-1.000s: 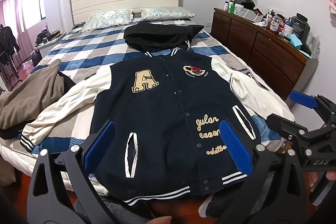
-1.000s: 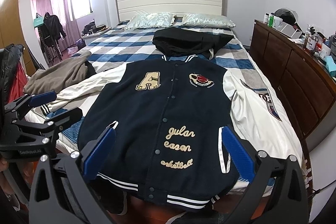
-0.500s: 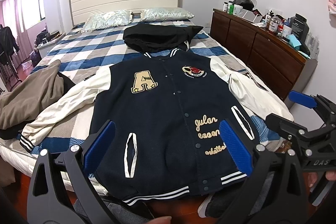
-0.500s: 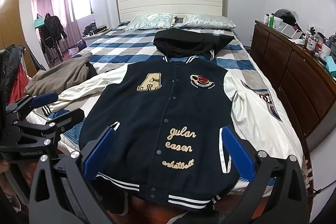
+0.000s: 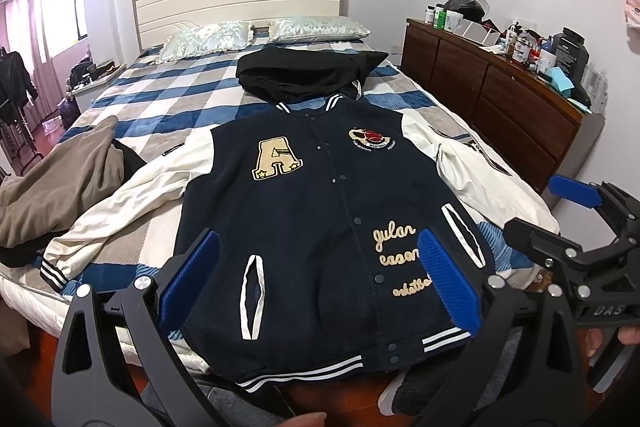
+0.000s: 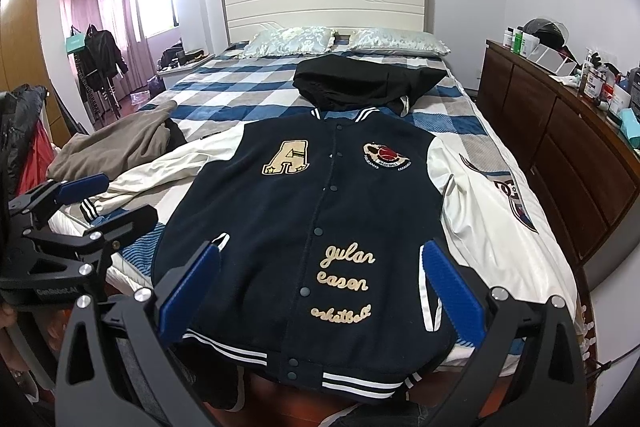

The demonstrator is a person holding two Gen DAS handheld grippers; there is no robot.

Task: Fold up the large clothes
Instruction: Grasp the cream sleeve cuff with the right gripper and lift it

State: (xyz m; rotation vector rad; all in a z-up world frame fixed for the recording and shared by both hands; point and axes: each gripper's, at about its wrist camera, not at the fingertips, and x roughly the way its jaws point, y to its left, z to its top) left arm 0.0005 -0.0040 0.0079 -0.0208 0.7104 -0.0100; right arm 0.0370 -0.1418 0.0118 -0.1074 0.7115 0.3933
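Two views, left wrist first.

Left wrist view
- Left gripper (image 5: 318, 279): jaws spread wide with nothing between them, blue pads (image 5: 188, 279) poised over the lower hem area at the foot of the bed.
- Jacket (image 5: 320, 227): navy body with white sleeves, lying flat and face up on the bed, buttoned, collar toward the headboard, striped hem hanging just over the foot edge.
- Jacket sleeves: one stretches out to the left across the blanket, striped cuff near the mattress edge; the other lies bunched toward the right side.
- Bed (image 5: 168, 95): blue, white and grey checked blanket, two pillows (image 5: 256, 35) against the headboard.
- Black garment (image 5: 308, 73): heaped just beyond the jacket collar, touching it.
- Brown garment (image 5: 68, 179): crumpled at the left edge of the bed, beside the left sleeve.
- Right gripper (image 5: 560, 211): seen side-on at the right border, jaws apart and empty.
- Dresser (image 5: 500, 107): dark wood, along the right wall, top crowded with bottles and boxes.

Right wrist view
- Right gripper (image 6: 320, 287): jaws wide apart, empty, over the hem end of the jacket (image 6: 320, 227).
- Left gripper (image 6: 108, 203): at the left border, jaws apart, near the striped cuff.
- Black garment (image 6: 364, 83): lying past the collar.
- Brown garment (image 6: 120, 143): on the left side of the bed (image 6: 224, 87).
- Dresser (image 6: 560, 131): on the right.
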